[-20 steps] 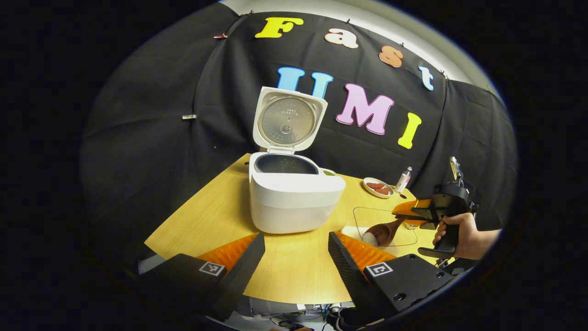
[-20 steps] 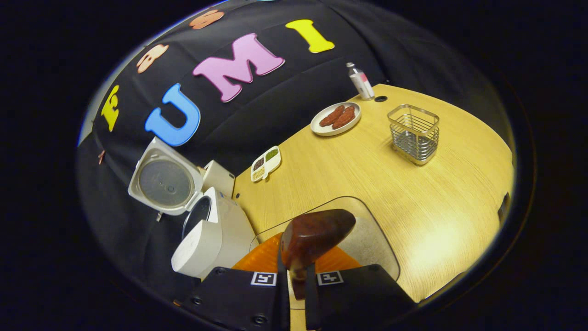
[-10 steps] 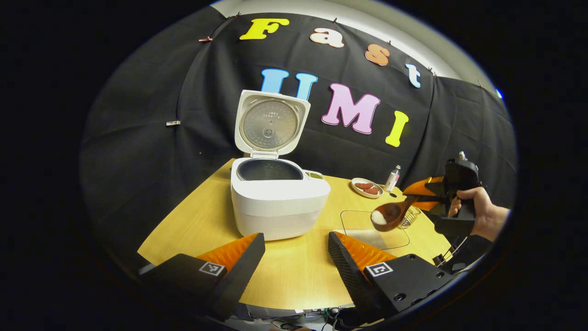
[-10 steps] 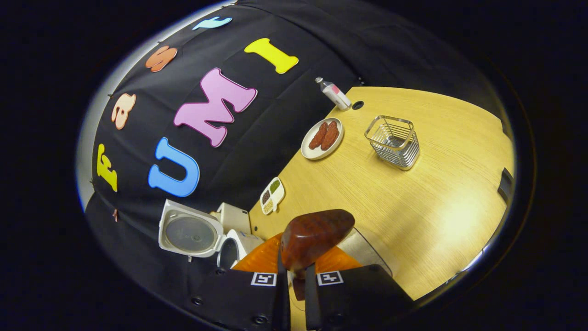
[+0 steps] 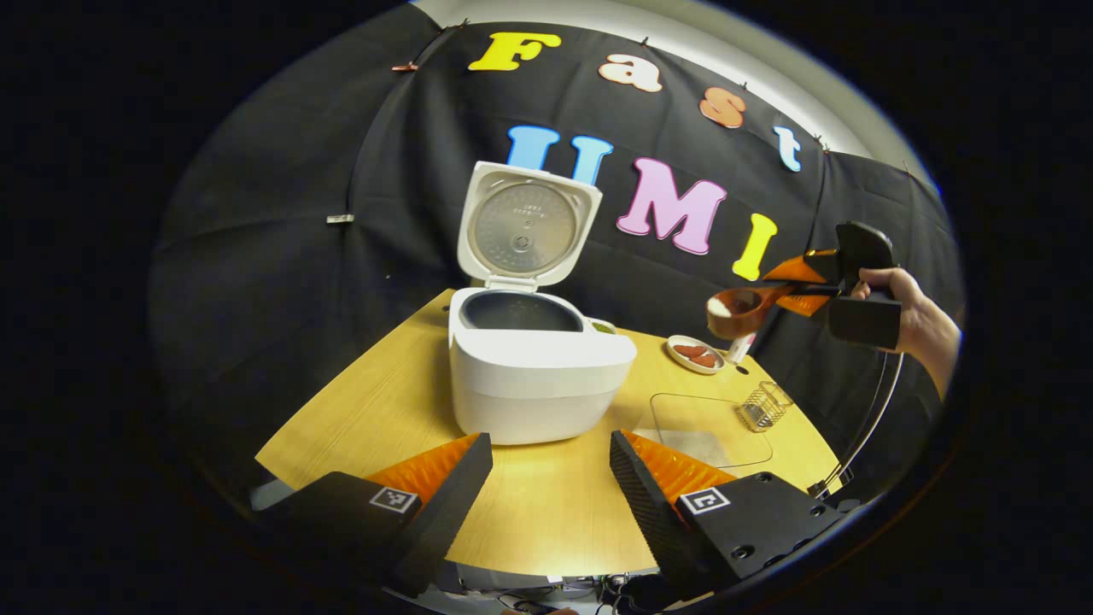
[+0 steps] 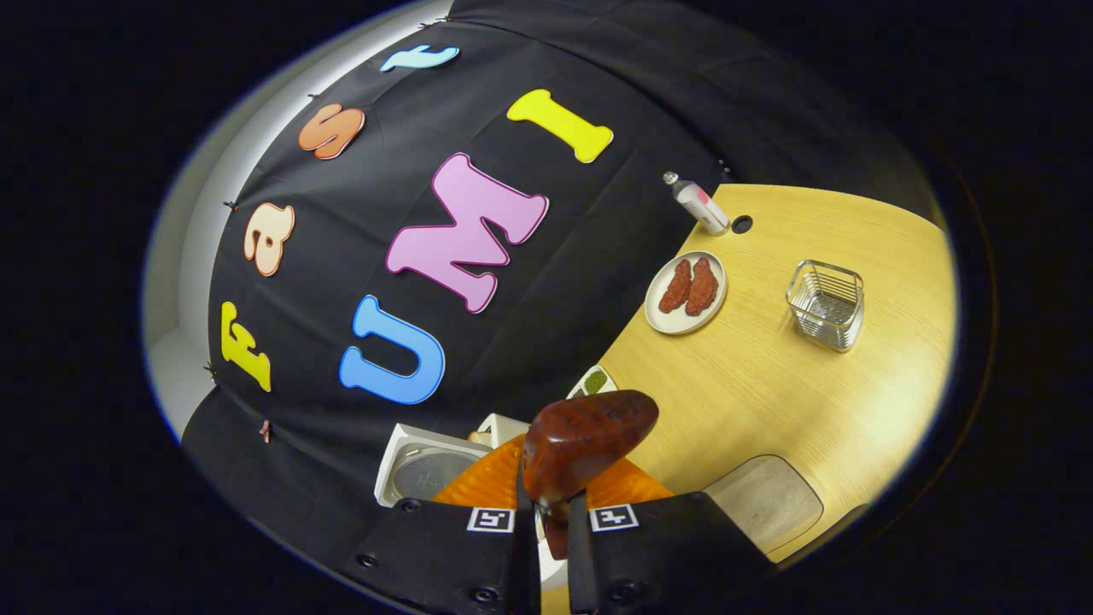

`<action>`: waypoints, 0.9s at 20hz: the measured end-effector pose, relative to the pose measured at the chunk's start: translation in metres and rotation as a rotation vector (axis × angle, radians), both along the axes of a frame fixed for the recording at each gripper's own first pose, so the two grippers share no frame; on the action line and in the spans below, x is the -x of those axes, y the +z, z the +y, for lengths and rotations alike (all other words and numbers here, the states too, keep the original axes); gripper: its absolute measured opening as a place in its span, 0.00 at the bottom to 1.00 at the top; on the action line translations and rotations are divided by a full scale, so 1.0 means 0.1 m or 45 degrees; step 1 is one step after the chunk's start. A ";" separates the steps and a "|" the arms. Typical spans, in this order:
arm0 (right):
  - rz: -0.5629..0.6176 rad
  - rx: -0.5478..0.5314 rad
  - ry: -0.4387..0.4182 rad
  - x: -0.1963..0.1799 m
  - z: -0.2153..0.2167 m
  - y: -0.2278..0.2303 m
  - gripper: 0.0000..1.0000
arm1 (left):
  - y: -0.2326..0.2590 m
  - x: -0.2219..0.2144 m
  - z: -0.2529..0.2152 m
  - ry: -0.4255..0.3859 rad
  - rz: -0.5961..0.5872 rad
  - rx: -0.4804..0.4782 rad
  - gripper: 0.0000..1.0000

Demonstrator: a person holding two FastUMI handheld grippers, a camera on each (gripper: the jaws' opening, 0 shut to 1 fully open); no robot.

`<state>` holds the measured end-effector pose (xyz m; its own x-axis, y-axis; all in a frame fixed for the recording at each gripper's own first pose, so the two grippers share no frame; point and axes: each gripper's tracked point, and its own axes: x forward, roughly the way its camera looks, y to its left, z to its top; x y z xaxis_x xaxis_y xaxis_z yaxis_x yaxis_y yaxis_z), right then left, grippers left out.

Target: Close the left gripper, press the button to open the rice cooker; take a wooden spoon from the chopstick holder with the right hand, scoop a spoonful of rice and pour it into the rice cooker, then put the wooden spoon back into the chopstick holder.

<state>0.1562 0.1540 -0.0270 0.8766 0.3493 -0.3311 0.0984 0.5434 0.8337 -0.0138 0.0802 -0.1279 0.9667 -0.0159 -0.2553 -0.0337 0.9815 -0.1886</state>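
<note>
Left gripper view: wooden spoon [image 5: 741, 307] at 2 o'clock, raised above worktop [image 5: 546, 504], rice in bowl, handle clamped in right gripper [image 5: 811, 282] jaws, held by hand [image 5: 905, 307]. Rice cooker [image 5: 538, 367] at centre, lid up. Chopstick holder [image 5: 765, 406] at 4 o'clock. Left gripper [image 5: 546, 478] jaws spread, gripping nothing.

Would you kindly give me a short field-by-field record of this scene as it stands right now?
rice cooker: on the table, lid upright and open
left tongs: open, holding nothing, low in front of the cooker
right tongs: shut on the wooden spoon's handle, raised above the table
wooden spoon: level, some white rice in the bowl
chopstick holder: wire basket, upright
plate: two reddish-brown pieces on it
bottle: beside the plate
</note>
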 end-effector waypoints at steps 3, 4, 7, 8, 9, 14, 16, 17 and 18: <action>-0.014 0.009 0.016 -0.19 0.22 0.13 0.17 | 0.03 0.00 0.16 0.069 -0.024 0.032 0.96; -0.020 0.010 0.029 -0.24 0.32 0.18 0.17 | 0.04 0.00 0.21 0.092 -0.031 0.038 0.96; -0.045 0.027 0.086 -0.39 0.68 0.30 0.17 | 0.05 0.04 0.31 0.119 -0.049 -0.004 0.96; -0.061 0.049 0.101 -0.43 0.78 0.32 0.17 | 0.07 0.05 0.33 0.117 -0.055 -0.024 0.96; -0.073 0.068 0.112 -0.48 0.90 0.33 0.17 | 0.06 0.06 0.34 0.111 -0.055 -0.040 0.96; -0.136 0.153 0.221 -0.58 1.60 0.34 0.17 | -0.13 0.12 0.49 0.165 0.016 0.053 0.96; -0.171 0.200 0.249 -0.60 1.88 0.30 0.17 | -0.18 0.14 0.63 0.231 0.035 0.051 0.96; -0.188 0.223 0.273 -0.59 2.03 0.27 0.17 | -0.20 0.14 0.68 0.258 0.043 0.053 0.96; -0.206 0.254 0.308 -0.57 2.19 0.23 0.17 | -0.19 0.15 0.72 0.271 0.045 0.062 0.96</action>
<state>0.2130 0.3730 -0.0044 0.8232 0.4953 -0.2774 -0.1776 0.6888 0.7029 -0.0287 0.1519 -0.1471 0.9400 0.1743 -0.2932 -0.2466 0.9412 -0.2309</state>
